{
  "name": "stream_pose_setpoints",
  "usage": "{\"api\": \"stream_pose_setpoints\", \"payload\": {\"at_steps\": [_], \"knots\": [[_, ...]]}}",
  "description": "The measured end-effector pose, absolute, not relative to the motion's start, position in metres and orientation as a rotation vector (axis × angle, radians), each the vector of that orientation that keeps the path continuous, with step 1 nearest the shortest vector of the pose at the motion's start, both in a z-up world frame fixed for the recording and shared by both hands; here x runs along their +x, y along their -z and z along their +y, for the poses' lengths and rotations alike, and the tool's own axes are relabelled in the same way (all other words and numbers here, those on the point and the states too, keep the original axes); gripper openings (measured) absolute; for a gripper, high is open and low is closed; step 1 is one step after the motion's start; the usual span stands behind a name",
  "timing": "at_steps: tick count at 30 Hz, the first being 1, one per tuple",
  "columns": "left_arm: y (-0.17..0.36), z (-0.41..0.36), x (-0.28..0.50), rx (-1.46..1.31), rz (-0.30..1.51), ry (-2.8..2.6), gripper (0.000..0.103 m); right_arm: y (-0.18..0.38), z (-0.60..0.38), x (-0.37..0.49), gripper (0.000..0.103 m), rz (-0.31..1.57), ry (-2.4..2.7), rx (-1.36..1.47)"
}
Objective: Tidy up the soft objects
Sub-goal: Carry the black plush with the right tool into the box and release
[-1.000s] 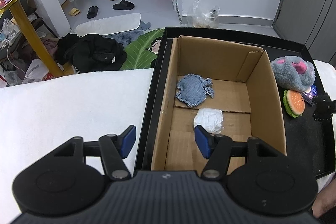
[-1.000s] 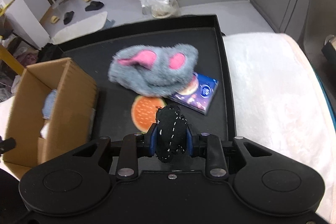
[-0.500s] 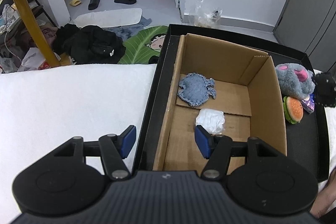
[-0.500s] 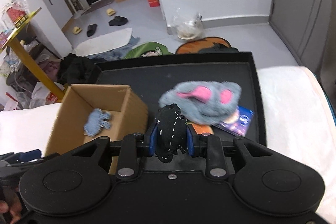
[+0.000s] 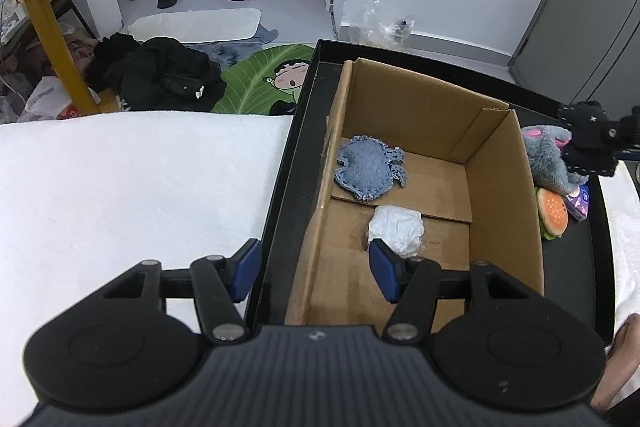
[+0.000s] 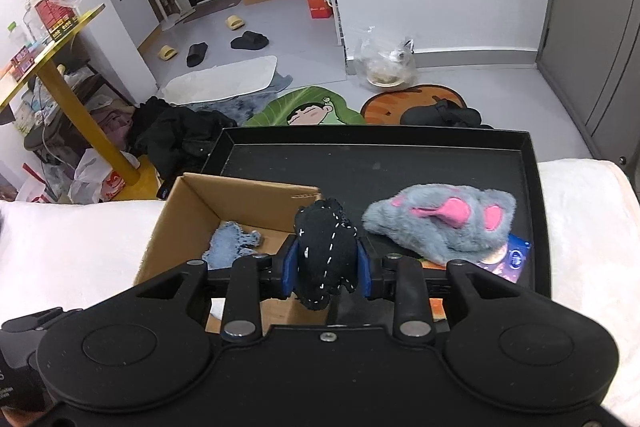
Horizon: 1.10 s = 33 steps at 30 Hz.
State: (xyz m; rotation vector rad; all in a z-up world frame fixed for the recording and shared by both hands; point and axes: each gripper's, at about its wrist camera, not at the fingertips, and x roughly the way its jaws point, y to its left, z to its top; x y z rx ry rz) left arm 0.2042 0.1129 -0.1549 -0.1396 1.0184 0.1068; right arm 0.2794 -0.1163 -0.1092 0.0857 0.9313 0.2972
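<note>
**Black toy held at the box's right wall**

Left wrist view: left gripper (image 5: 314, 269) spread wide, holding nothing, above the near-left wall of the cardboard box (image 5: 502, 187). Inside the box: blue denim toy (image 5: 368, 173) toward the back, white crumpled wad (image 5: 396, 227) nearer. Right of the box: grey plush (image 5: 550, 157), burger toy (image 5: 554, 213).

Right wrist view: right gripper (image 6: 325, 269) pinching the black stitched toy (image 6: 325, 255), over the box's right wall. All sits on a black tray (image 6: 400, 163).
</note>
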Motion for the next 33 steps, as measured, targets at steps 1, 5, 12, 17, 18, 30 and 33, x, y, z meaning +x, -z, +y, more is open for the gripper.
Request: {"api": "stream_pose_setpoints", "payload": {"at_steps": [1, 5, 12, 17, 18, 30, 33], "knots": [[0.155, 0.114, 0.205, -0.144, 1.016, -0.106, 0.056, 0.109, -0.114, 0.28, 0.03, 0.931, -0.3, 0.084], [0.158, 0.116, 0.206, -0.153, 1.016, -0.106, 0.051, 0.108, -0.103, 0.279, 0.03, 0.929, -0.318, 0.072], [0.164, 0.121, 0.207, -0.18, 1.038, -0.097, 0.029, 0.108, -0.078, 0.279, 0.032, 0.926, -0.355, 0.035], [0.165, 0.123, 0.206, -0.188, 1.036, -0.097, 0.021, 0.11, -0.062, 0.28, 0.034, 0.914, -0.359, -0.009], [0.165, 0.123, 0.206, -0.184, 1.033, -0.097, 0.021, 0.11, -0.059, 0.281, 0.034, 0.906, -0.36, -0.021], [0.167, 0.127, 0.208, -0.204, 1.032, -0.087, 0.019, 0.105, -0.054, 0.281, 0.064, 0.853, -0.341, -0.088], [0.168, 0.125, 0.207, -0.198, 1.03, -0.088, 0.014, 0.104, -0.064, 0.279, 0.068, 0.853, -0.327, -0.093]]}}
